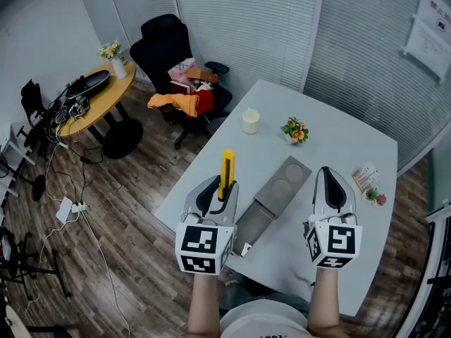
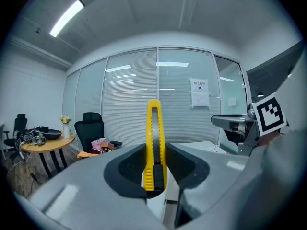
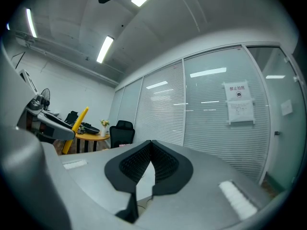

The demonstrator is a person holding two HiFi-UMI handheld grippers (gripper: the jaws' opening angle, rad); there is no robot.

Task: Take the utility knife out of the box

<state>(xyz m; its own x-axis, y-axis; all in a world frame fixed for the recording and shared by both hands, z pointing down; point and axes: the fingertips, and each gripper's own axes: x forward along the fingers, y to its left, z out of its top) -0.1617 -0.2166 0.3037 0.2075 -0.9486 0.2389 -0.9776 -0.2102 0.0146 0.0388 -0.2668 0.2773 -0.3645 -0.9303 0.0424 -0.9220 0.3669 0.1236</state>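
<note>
Two grippers hung above the bench (image 1: 342,143). The left tongs (image 1: 223,187) clenched the yellow utility knife (image 1: 227,166) upright near the bench's left edge, clear of the open box (image 1: 280,189). The right tongs (image 1: 331,179) were pinched together, empty, over bare bench.

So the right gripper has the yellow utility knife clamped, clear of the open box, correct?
No, the left gripper has it: the left gripper view shows its jaws clamped on the yellow utility knife, clear of the open box. The right gripper is shut, empty.
</note>
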